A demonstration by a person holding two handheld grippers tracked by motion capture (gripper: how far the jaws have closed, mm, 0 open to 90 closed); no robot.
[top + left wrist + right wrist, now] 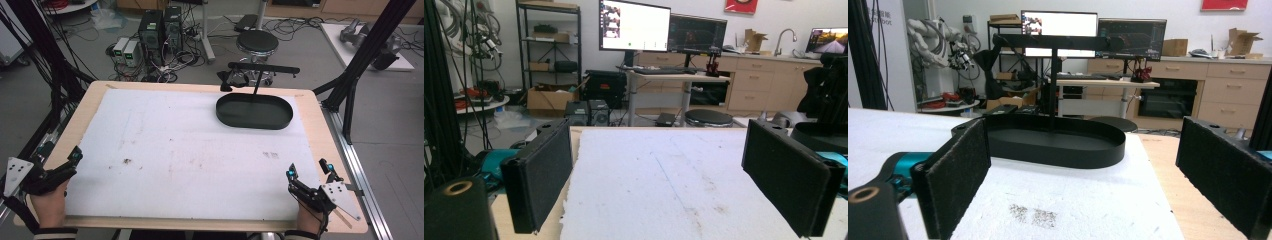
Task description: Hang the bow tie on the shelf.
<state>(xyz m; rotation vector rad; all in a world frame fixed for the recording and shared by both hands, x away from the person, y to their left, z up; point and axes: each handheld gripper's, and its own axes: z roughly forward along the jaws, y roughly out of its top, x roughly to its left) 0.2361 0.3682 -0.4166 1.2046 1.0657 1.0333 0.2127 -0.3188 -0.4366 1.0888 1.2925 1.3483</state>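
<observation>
High view showed that we held the left gripper [60, 167] and right gripper [309, 172] spread wide and empty at the near table [90, 100] corners, the black oval tray [254, 111] lying untouched well ahead of the right one, nothing begun

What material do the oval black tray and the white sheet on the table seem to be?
The tray looks like matte black metal or plastic: thin, even wall, no shine. The white sheet looks like foam board: grainy surface, crumbly edge, dark scuffs.
</observation>
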